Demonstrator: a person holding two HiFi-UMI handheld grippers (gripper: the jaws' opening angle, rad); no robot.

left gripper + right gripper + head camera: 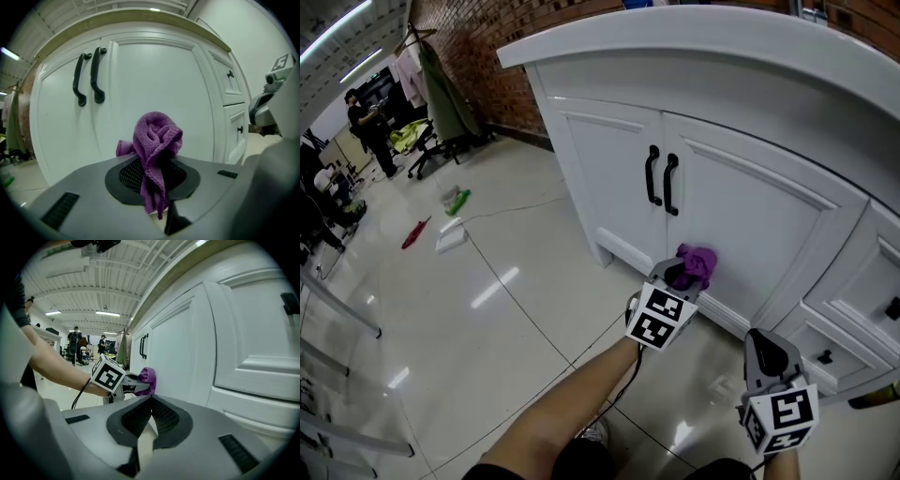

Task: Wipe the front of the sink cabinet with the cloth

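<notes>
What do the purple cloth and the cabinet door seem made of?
Purple cloth: looks like microfiber fabric, matte, with a fine looped weave. Cabinet door: smooth white painted panel with a soft sheen, probably wood or MDF; the core doesn't show.

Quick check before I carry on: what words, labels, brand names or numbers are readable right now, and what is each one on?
No readable words or numbers in any view.
Cubes on the left gripper and right gripper: black-and-white square marker patterns only, no letters.
Sink cabinet front and purple cloth: no label or tag showing.
Small items on the floor: too small to tell.
</notes>
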